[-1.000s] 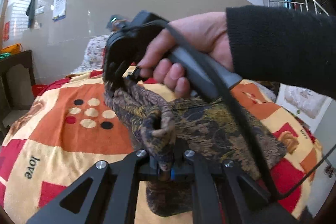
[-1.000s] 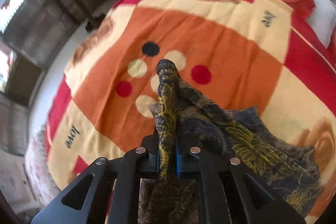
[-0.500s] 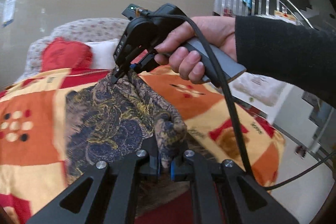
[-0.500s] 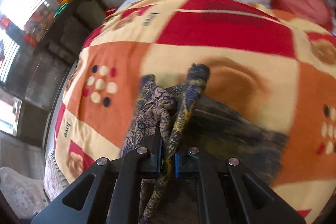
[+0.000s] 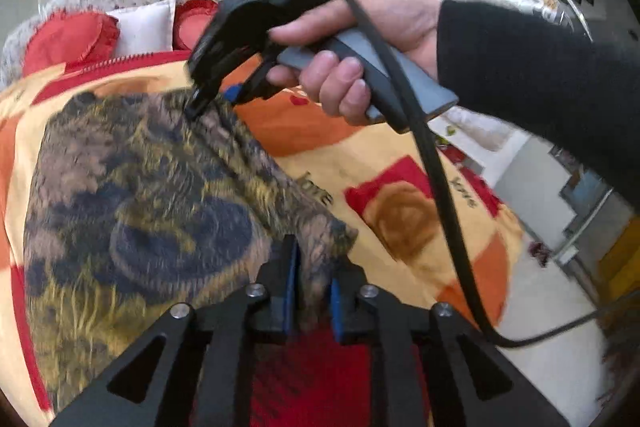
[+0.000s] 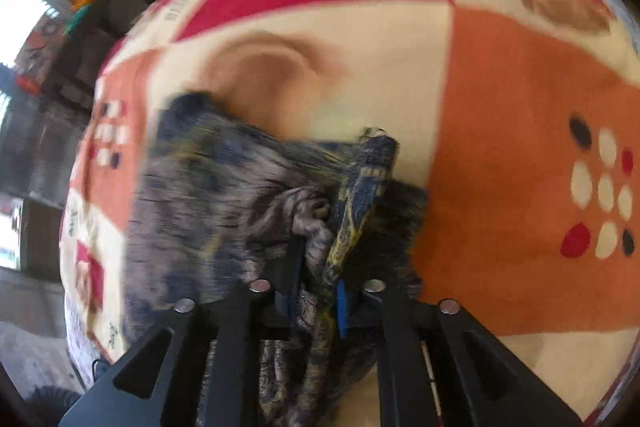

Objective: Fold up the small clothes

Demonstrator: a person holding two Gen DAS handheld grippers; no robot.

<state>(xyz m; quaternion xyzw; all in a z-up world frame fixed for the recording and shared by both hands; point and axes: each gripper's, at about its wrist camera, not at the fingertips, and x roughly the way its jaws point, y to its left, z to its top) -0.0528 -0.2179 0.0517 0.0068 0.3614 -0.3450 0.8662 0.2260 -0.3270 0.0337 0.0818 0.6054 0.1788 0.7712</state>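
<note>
Left wrist view: at the bottom centre of the frame, the left gripper (image 5: 311, 291) has its black jaws pinching a bunched corner of a small patterned garment (image 5: 140, 195). The cloth is brown, dark blue and mustard yellow, and motion blur hides its finer pattern. It spreads across the left and middle of the frame, lying on a blanket (image 5: 400, 167) checked in orange, cream and red. In the upper centre, the right gripper (image 5: 210, 95) points down at the far edge of the same garment, its tip touching the cloth. From this angle I cannot tell how its jaws stand. The right hand (image 5: 360, 55), in a dark sleeve, wraps around the grey handle, and a black cable (image 5: 440, 187) hangs from it down the right side. Red cushions (image 5: 72, 39) and a white pillow (image 5: 146, 27) sit at the upper left.

Right wrist view: at the bottom centre, the right gripper (image 6: 318, 291) has its jaws pressed on a gathered fold of the garment (image 6: 224, 195). The cloth rises between them and spreads to the left and centre over the blanket (image 6: 500, 107). A dark cabinet (image 6: 80, 39) stands at the upper left edge.
</note>
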